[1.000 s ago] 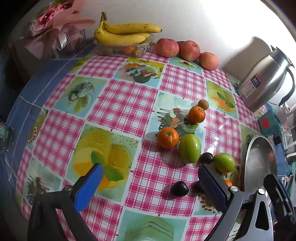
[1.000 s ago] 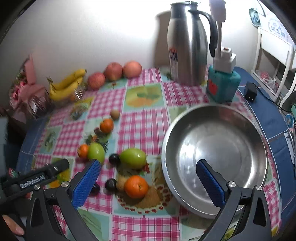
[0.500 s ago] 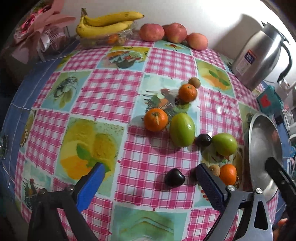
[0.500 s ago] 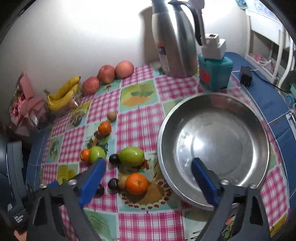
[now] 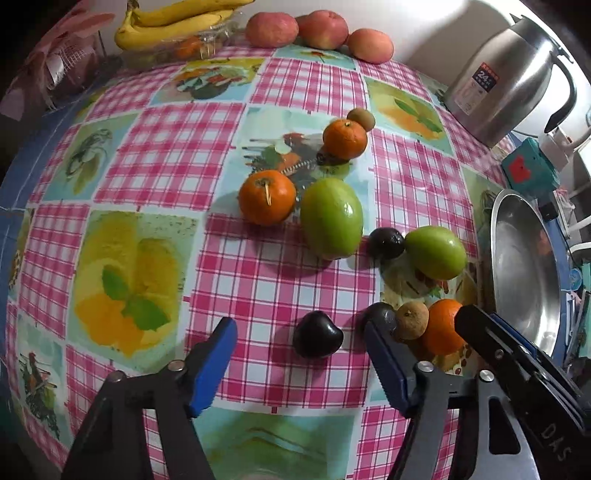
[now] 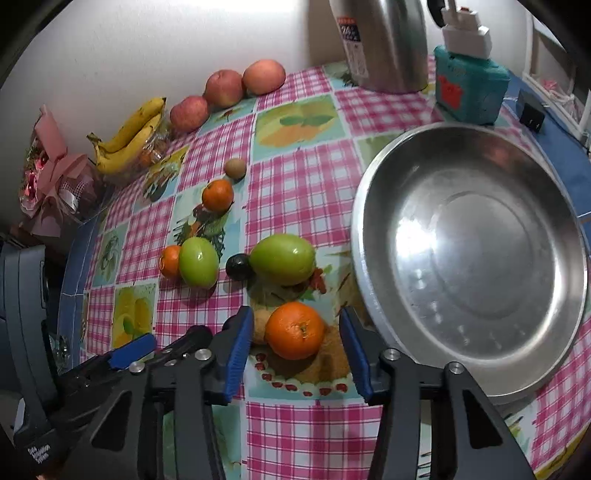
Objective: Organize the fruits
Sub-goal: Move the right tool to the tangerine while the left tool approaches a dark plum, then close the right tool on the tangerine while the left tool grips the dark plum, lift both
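Note:
On the checked tablecloth lie two green fruits (image 5: 331, 218) (image 5: 436, 252), three oranges, dark plums and small brown fruits. My left gripper (image 5: 298, 328) points down at a dark plum (image 5: 317, 334), which lies between its closing jaws; the pads stand apart from it. My right gripper (image 6: 294, 317) straddles the nearest orange (image 6: 294, 330), its jaws closing with small gaps on both sides. A small brown fruit (image 6: 258, 328) sits between that orange and the left pad. The steel basin (image 6: 469, 258) is empty, just right of the orange.
At the back by the wall are bananas (image 5: 173, 26) on a clear box, three apples (image 5: 321, 24), a steel kettle (image 5: 506, 81) and a teal box (image 6: 467, 88). A pink bouquet (image 6: 51, 177) stands at the far left. The two grippers crowd side by side.
Both grippers came down toward the table and their jaws narrowed. The left now brackets the dark plum, the right brackets the near orange.

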Action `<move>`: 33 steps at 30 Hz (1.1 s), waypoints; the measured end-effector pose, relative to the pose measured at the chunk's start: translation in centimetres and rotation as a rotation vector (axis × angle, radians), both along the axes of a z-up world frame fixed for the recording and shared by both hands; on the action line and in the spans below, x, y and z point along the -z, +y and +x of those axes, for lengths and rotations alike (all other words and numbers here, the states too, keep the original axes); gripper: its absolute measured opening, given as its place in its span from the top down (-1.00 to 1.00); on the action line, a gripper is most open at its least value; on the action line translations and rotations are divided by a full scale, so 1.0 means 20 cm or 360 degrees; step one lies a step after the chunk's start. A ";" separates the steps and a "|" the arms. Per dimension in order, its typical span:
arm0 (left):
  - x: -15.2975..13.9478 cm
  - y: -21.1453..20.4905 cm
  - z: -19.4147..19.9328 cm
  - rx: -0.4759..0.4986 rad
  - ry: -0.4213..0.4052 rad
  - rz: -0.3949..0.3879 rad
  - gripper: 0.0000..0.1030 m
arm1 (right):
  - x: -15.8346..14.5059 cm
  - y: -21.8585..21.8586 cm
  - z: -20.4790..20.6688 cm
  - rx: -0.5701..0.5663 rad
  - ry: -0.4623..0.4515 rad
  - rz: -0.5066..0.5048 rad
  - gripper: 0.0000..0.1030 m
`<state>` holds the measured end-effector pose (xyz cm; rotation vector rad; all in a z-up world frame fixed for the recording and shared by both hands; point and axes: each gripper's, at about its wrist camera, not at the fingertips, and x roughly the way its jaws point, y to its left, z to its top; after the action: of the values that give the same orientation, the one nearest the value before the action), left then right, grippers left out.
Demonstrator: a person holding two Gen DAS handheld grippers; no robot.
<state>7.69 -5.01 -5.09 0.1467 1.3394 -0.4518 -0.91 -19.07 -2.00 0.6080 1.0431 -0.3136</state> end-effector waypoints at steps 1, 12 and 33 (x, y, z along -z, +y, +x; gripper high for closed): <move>0.01 0.00 0.00 -0.0004 0.0012 -0.0006 -0.41 | 0.01 0.00 0.01 0.0000 0.0009 0.0005 0.08; 0.04 -0.01 0.00 0.0007 0.0026 0.0002 -0.04 | 0.10 -0.02 0.04 0.0053 0.0082 0.0087 0.08; 0.03 0.01 0.01 -0.0022 0.0047 -0.0058 0.40 | 0.14 -0.01 0.02 0.0090 0.0081 0.0229 0.09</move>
<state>7.87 -4.79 -5.62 0.1009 1.3597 -0.4683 -0.42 -19.32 -4.83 0.7634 1.1055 -0.3065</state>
